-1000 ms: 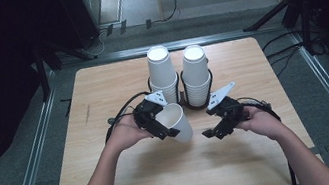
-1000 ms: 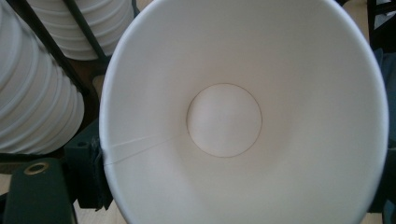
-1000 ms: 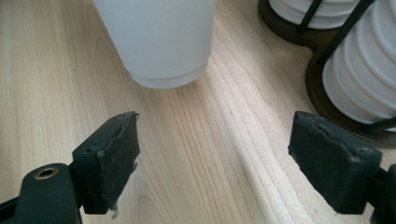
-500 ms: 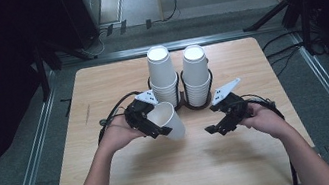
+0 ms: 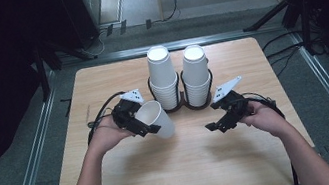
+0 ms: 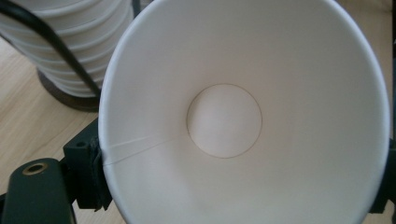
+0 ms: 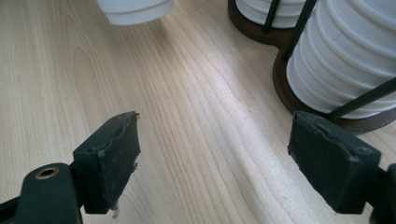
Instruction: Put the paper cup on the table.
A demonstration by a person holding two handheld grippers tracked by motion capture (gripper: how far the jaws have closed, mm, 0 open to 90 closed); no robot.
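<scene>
One cup [image 5: 156,118] in left tool [image 5: 145,126]; two stacks [image 5: 162,78].

Nothing legible anywhere: no print, no label, no brand, no number. Plain white inside the paper cup [image 6: 233,121], just a seam line and a bare round bottom. Blank sides on the stacked cups [image 5: 162,80] in the holder [image 5: 182,105]. Bare wood grain across the table [image 5: 100,83]. Unmarked black pads [image 7: 119,158] on the right gripper [image 7: 224,163].
</scene>
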